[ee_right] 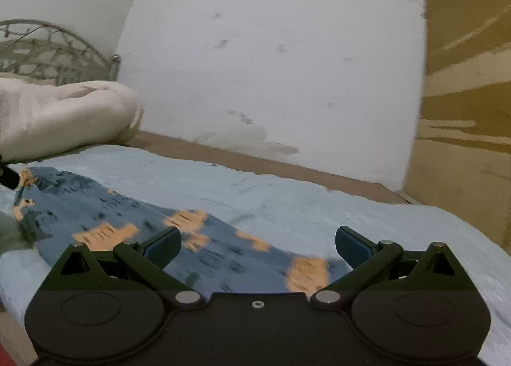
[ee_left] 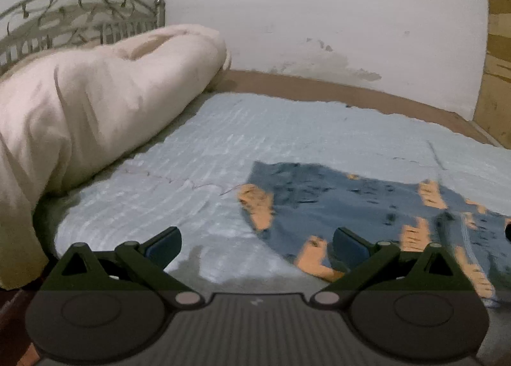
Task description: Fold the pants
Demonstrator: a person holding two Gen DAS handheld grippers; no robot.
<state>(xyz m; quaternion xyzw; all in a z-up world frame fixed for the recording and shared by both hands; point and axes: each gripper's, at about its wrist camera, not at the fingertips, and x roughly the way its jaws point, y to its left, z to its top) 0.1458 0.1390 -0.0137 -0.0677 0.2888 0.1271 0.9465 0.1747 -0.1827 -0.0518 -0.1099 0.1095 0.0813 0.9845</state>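
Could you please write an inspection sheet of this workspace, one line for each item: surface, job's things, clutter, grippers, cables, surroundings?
Surface: bed with a light blue cover, lightly wrinkled.
Job's things: blue pants with orange patches, lying spread flat on the cover, not yet folded as far as can be seen.
Clutter: rolled cream blanket at the head of the bed, apart from the pants.
Grippers: left gripper open, its right finger over the pants' edge; right gripper open above the pants; neither holds cloth.
Cables: nothing seen.
Surroundings: white stained wall; metal headboard behind the blanket; wooden panel at the right.
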